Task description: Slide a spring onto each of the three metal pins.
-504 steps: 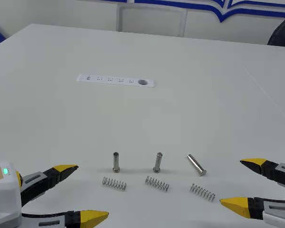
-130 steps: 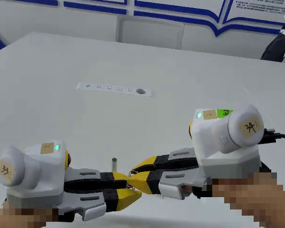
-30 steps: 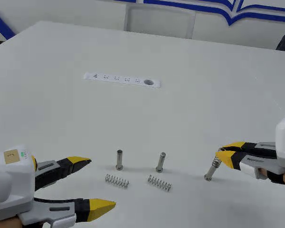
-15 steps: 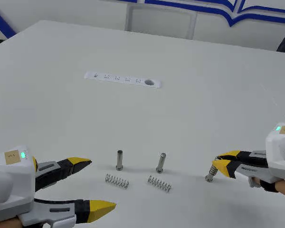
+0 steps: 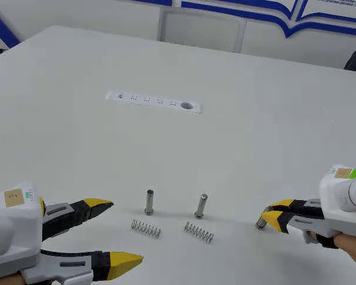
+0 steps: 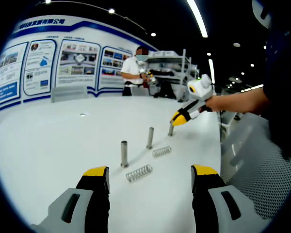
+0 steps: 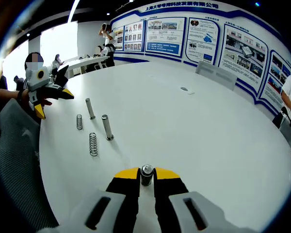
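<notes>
**Now: one pin sprung, two waiting**

At the lower right of the head view, the right yellow-tipped black gripper (image 5: 270,215) has its jaws pinched on the third silver metal pin (image 5: 261,223), which appears to wear its coil. The right gripper view shows that pin's head (image 7: 146,171) between the tips.

At lower centre stand one bare silver pin (image 5: 149,201) and a second bare pin (image 5: 200,205). A loose wire spring (image 5: 145,228) and a second loose spring (image 5: 199,232) lie just in front.

The left yellow-tipped gripper (image 5: 121,231), at lower left, hangs with its jaws wide apart and empty. A white power strip (image 5: 154,101) lies well apart at upper centre, and nothing seems to obstruct the pins.
</notes>
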